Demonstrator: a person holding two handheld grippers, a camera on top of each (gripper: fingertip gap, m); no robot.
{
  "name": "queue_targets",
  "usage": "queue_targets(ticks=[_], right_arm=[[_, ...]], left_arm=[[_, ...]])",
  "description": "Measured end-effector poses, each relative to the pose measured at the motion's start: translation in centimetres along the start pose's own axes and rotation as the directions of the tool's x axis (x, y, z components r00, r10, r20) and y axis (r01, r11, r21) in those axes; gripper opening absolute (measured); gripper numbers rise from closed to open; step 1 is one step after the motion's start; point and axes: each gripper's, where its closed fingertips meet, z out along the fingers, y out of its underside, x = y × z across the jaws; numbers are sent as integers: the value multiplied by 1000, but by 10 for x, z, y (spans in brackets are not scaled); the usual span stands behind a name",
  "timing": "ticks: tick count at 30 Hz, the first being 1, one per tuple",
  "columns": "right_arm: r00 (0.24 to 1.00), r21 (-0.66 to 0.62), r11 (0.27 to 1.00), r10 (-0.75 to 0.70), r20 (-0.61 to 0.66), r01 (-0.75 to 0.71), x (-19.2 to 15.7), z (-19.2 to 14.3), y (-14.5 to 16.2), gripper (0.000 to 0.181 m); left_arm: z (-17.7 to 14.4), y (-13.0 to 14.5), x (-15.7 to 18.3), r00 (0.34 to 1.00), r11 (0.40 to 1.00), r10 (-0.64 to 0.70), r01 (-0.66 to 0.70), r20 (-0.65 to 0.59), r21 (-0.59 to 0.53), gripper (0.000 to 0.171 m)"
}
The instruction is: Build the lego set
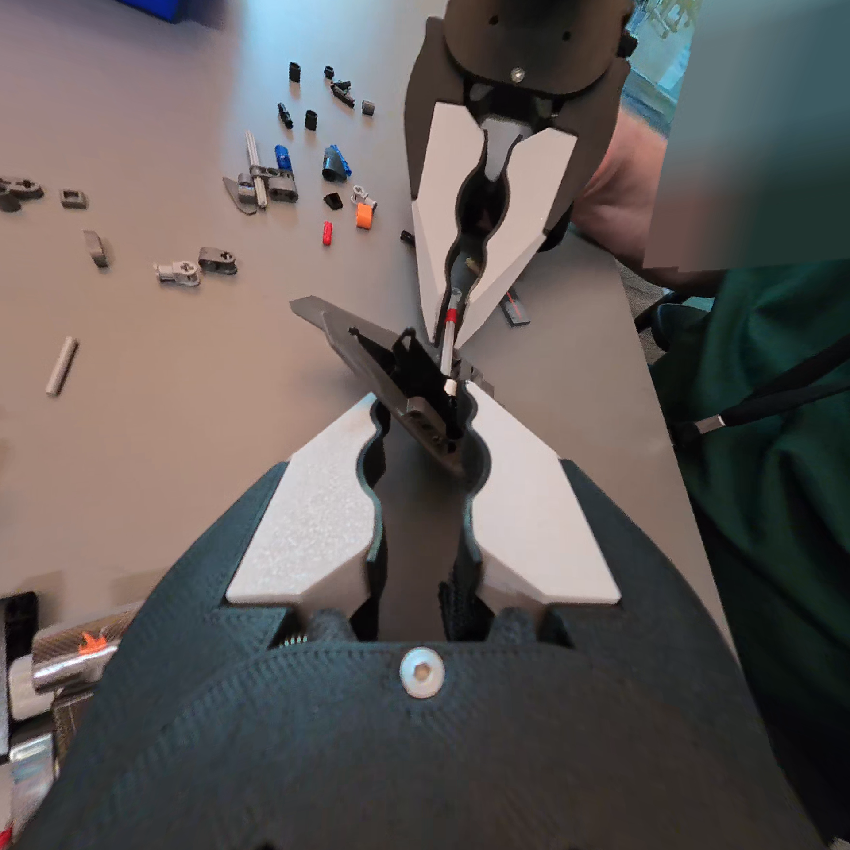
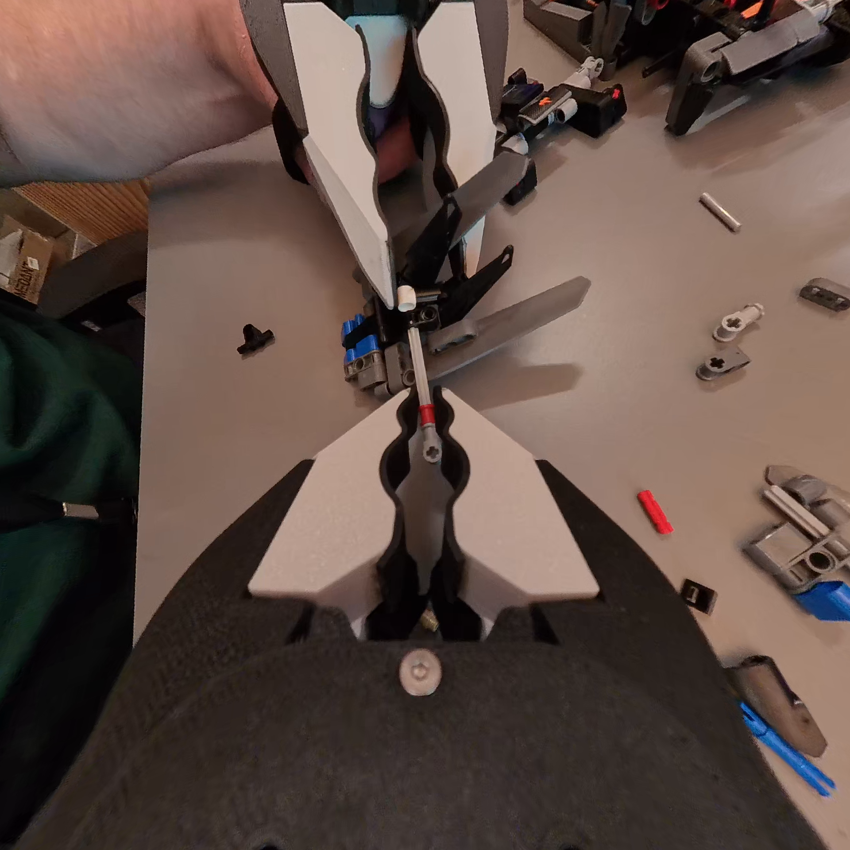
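Right wrist view: near the table's (image 2: 230, 257) left edge a half-built model (image 2: 460, 331) is clamped by the left gripper (image 2: 391, 294) while a thin rod (image 2: 421, 363) is pinched in the right gripper (image 2: 425, 400) at its side — much seemingly remains, since many loose parts (image 1: 285, 179) are scattered across the table.

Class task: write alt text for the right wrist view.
The right tongs grip a thin grey axle with a red bush, plugged into a grey, black and blue Lego assembly held by the left tongs above a grey table.
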Motion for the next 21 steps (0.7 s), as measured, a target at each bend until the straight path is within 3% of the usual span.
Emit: queue_targets(ticks=[7, 13, 21], right_arm=[[999, -10, 999, -41, -8, 41, -1, 1, -3, 18], [995, -75, 993, -94, -17, 92, 0, 7, -5, 2], [999, -63, 997, -36, 38, 38, -3, 10, -6, 2]], left_arm=[[4, 3, -3, 996, 996, -82, 82, -27, -21, 28], [5, 2, -2, 995, 996, -88, 88, -44, -16, 28], [4, 2, -1, 994, 996, -94, 93, -60, -19, 27]])
